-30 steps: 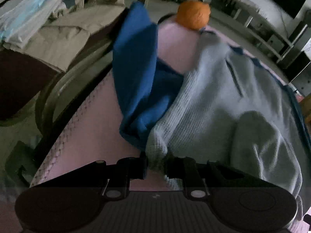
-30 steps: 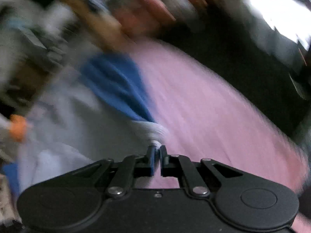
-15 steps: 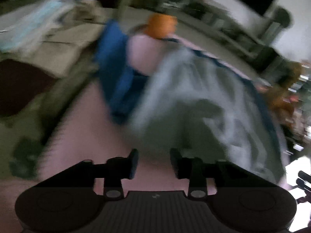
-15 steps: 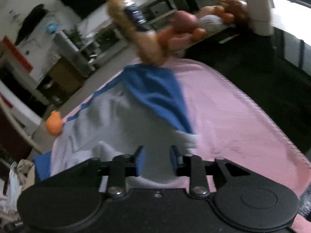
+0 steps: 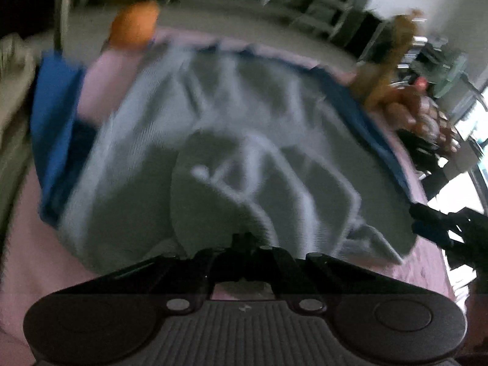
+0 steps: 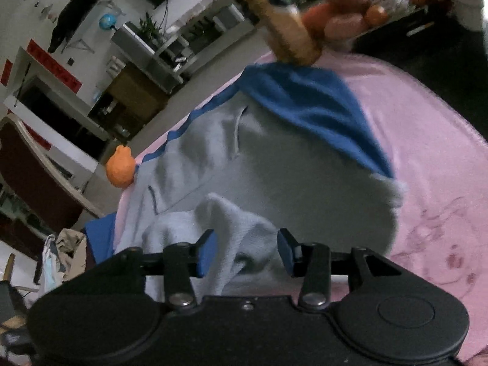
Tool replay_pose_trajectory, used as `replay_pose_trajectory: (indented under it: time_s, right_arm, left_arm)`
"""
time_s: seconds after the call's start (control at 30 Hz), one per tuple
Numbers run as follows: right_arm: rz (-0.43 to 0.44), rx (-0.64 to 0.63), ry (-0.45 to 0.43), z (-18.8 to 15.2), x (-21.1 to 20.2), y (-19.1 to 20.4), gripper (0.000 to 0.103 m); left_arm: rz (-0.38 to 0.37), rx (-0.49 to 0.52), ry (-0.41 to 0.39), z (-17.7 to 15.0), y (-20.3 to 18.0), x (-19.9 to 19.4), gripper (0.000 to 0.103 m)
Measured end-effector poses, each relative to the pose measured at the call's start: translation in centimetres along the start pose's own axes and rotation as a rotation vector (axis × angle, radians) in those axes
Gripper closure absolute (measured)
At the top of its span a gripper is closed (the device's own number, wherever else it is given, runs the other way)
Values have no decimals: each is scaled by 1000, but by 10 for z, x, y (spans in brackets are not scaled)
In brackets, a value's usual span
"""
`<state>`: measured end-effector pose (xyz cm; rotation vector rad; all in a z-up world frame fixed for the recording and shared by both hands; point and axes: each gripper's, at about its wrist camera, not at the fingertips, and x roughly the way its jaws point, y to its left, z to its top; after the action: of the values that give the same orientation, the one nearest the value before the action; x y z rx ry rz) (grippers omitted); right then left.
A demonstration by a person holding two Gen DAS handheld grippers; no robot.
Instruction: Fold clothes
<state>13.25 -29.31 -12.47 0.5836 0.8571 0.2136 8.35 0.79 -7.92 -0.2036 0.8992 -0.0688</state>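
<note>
On the pink blanket (image 6: 405, 116) covering the tabletop lies the grey sweater (image 6: 305, 183), spread over most of the middle, w/ a blue garment (image 6: 314, 103) under it showing along the far edge and at both sides. In the right wrist view a blue flap lies on top of the grey knit toward the far right; a raised fold of grey fabric bunches up at the near edge.

Right gripper (image 6: 247, 251): jaws wide apart, blue-padded fingers (image 6: 206, 253) on either side of that raised grey fold, nothing clamped. A faint pink cartoon print shows on the blanket nr the right edge; no readable writing.

Left gripper (image 5: 247, 244): view is motion-blurred, fingertips look drawn close together at the sweater's near hem, but can't tell if they're pinching cloth or just over it. The other gripper's dark tip shows at the right edge of this view, just beside the sweater's near right corner.

An orange toy (image 6: 120, 167) sits at the far left corner of the blanket, touching the blue edge. A bottle (image 6: 274, 15) w/ a dark label (text unreadable, blurred) stands at the far edge, w/ a pile of fruit (image 6: 372, 3) beyond it. Other clothes (image 6: 65, 248) are heaped off the left side.
</note>
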Motion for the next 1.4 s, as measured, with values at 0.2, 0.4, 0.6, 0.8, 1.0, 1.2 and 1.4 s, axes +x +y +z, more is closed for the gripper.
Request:
replay_pose_trajectory:
  time_s: [0.2,0.4,0.6,0.8,1.0,1.2,1.4]
  right_arm:
    - [11,42,-64,-11,-33,-15,60]
    - [109,99,-86,-27,-61,-22,46]
    - [188,158,-110,-32,-68,-35,38]
    - [198,193,-80,-26,-55,-45,38]
    - [197,258,-62,-22,-47,-59,38]
    - [201,319,-88,-26,-54,-68,38]
    - [175,298,-88,-27,-56,-64,37]
  left_arm:
    - [-45,144,-98,-26,-18,-64,83]
    - [-99,-267,93,13,33,-13,46]
    - [-2,-236,164,32,16,36,48]
    - [74,-165,186,25,9,56,98]
    - [87,133,-2,-11,-31,-17,99]
    - [-77,438,161,-108,-65,-94,97]
    - [-262,577,362,-156,-61,-136,81]
